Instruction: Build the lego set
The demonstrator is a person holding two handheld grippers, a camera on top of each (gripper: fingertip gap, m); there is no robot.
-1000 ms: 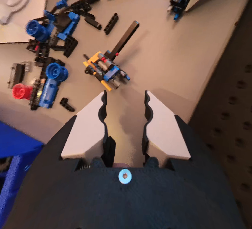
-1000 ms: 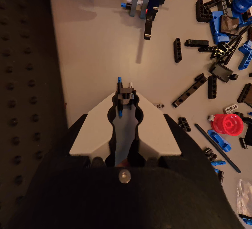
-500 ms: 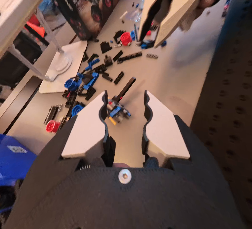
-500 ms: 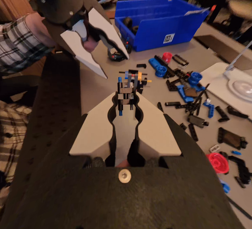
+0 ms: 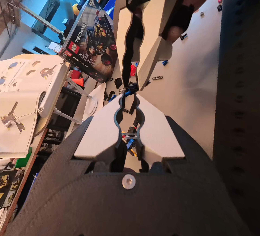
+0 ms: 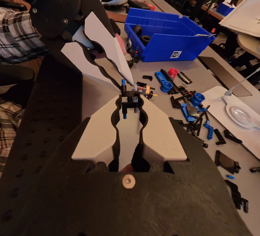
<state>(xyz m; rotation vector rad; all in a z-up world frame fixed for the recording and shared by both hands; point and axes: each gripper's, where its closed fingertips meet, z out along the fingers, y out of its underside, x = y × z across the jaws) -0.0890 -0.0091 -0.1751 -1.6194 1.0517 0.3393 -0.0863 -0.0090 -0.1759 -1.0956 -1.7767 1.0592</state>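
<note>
My right gripper (image 6: 130,97) is shut on a small black assembly (image 6: 128,102) with blue and grey pins and holds it above the table. Its blue pin (image 6: 123,81) sticks out past the fingertips. My left gripper (image 5: 128,95) faces it tip to tip, with its jaws narrowed onto that blue pin (image 5: 128,92). The left gripper shows in the right wrist view (image 6: 125,87), coming in from the upper left. The right gripper shows in the left wrist view (image 5: 132,87). A larger grey, yellow and blue assembly (image 6: 146,90) lies on the table just behind.
Loose black and blue parts (image 6: 188,109), a blue wheel hub (image 6: 166,86) and a red one (image 6: 172,73) lie to the right. A blue bin (image 6: 175,43) stands behind them. The set box (image 5: 91,43) and an open instruction booklet (image 5: 21,88) are at the left. My two grippers' fingertips are within a few centimetres of each other.
Both grippers rose from looking down at the table and turned to face each other. The left jaws went from wide open to narrow around the blue pin. The right kept its hold.
</note>
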